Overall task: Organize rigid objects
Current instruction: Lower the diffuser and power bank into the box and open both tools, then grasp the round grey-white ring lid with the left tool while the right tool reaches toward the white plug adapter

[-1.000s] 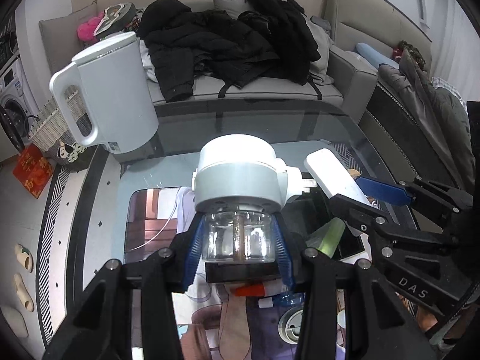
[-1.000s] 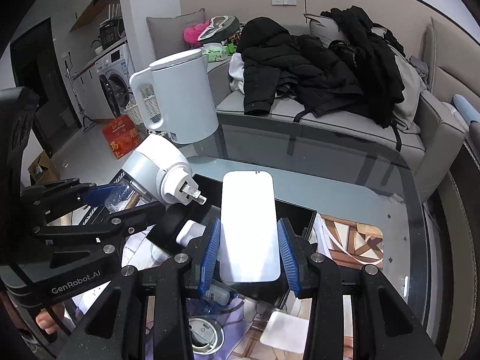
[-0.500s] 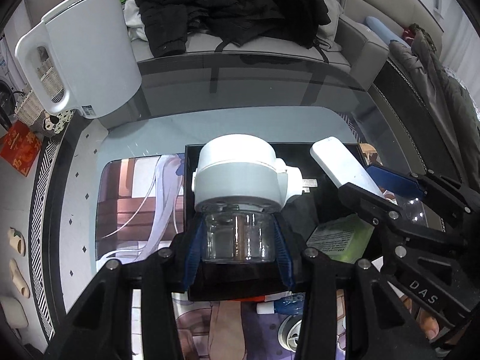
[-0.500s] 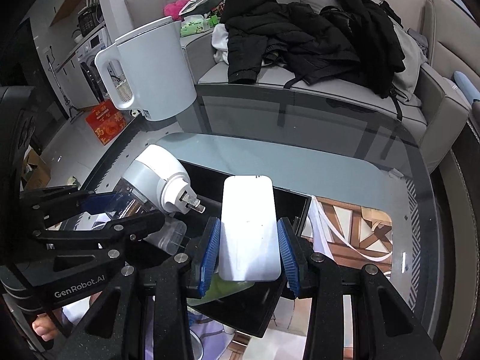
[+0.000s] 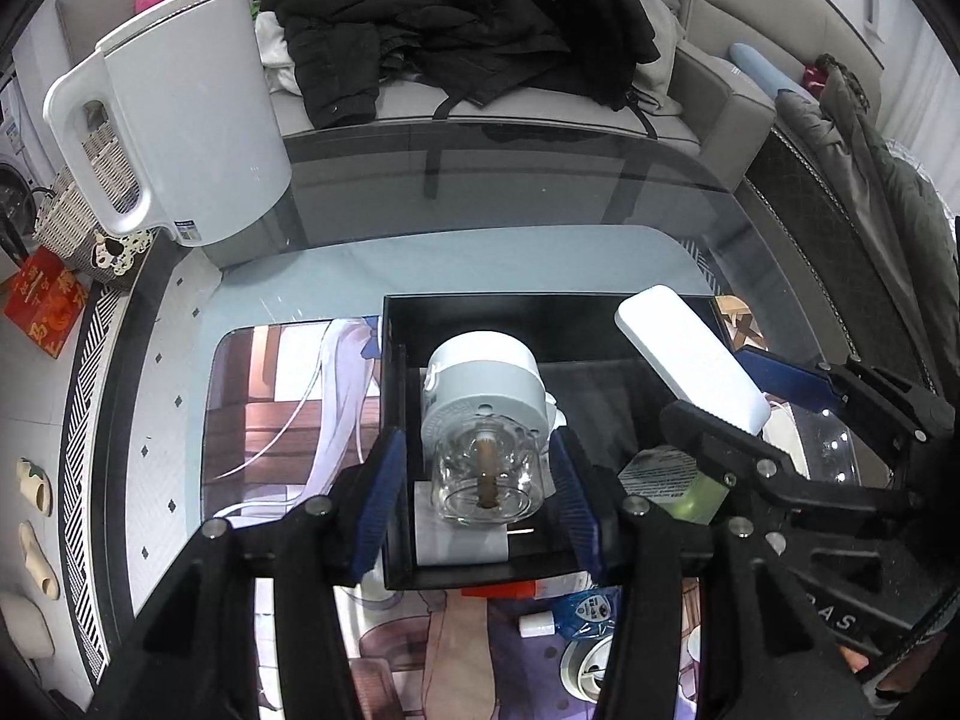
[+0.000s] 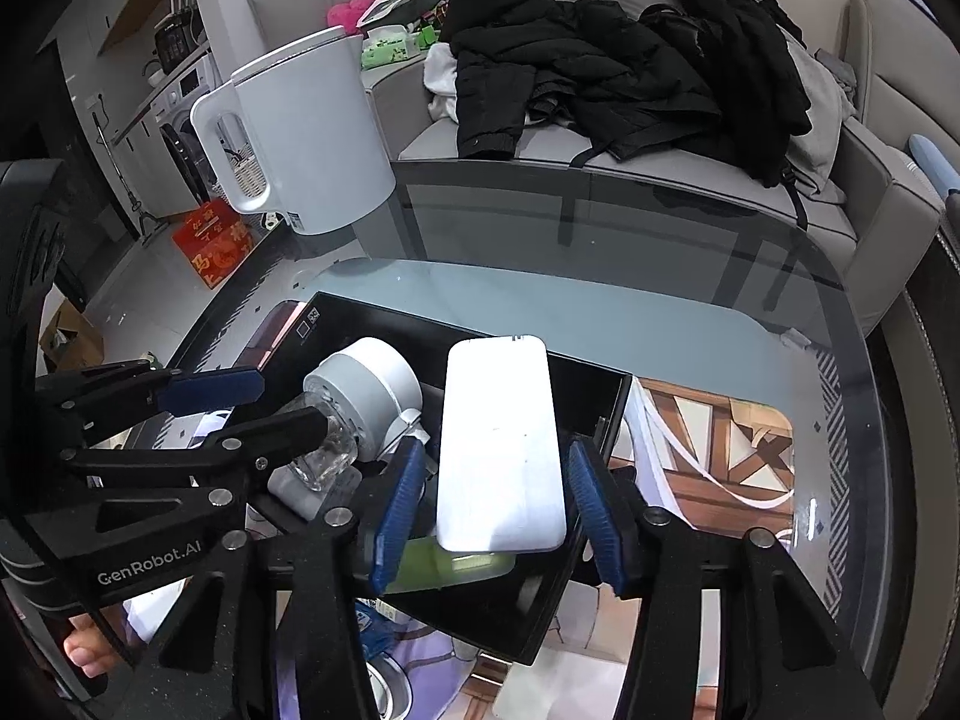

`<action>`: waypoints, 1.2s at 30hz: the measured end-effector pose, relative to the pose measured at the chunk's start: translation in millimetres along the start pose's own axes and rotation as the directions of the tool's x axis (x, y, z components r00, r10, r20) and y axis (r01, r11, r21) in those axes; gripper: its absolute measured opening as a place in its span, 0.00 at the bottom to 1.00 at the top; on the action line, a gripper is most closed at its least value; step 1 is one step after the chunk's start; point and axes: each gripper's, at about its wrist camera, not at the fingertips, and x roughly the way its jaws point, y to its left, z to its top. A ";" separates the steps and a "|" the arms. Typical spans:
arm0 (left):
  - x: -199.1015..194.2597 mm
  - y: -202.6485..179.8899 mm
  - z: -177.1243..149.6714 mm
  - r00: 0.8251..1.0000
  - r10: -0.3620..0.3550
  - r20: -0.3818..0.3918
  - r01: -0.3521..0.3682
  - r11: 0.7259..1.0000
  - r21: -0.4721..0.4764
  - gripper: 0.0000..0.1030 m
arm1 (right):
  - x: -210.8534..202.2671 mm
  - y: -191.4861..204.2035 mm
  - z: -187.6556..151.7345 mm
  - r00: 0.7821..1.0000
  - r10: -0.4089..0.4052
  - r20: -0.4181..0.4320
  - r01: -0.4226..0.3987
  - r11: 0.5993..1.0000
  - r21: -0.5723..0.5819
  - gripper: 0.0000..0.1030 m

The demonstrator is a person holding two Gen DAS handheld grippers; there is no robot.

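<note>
Both grippers have opened over the black box [image 5: 600, 306]: left gripper [image 5: 474, 498] spread beside the plug-in jar device [image 5: 483, 420], right gripper [image 6: 492, 510] clear of the white power bank [image 6: 498, 450]. Drop-off appears finished; withdrawing comes next.

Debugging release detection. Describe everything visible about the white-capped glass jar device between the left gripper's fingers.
The jar device has a clear glass jar with a brownish stick down its middle, fixed to a thick round white-grey plastic head. It lies on its side inside the black box, glass end toward the left gripper, resting on a white block. The blue pads stand off either side of the glass with visible gaps, so it looks released. In the right wrist view it lies left of the white slab.
</note>
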 end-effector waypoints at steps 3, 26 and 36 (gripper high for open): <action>-5.7 1.3 -0.2 1.000 0.004 0.015 -0.004 1.000 -0.002 0.49 | -4.1 2.7 -1.3 1.000 0.017 0.007 -0.017 1.000 -0.005 0.55; -68.0 -15.4 -31.2 0.992 -0.041 0.118 0.031 0.996 0.087 0.60 | -81.5 17.3 -24.6 0.987 0.110 0.114 -0.100 0.991 -0.094 0.55; -59.4 -43.7 -68.2 0.997 -0.080 0.022 0.075 0.982 0.172 0.60 | -96.8 -8.1 -54.1 0.994 0.071 0.083 -0.061 0.992 -0.112 0.55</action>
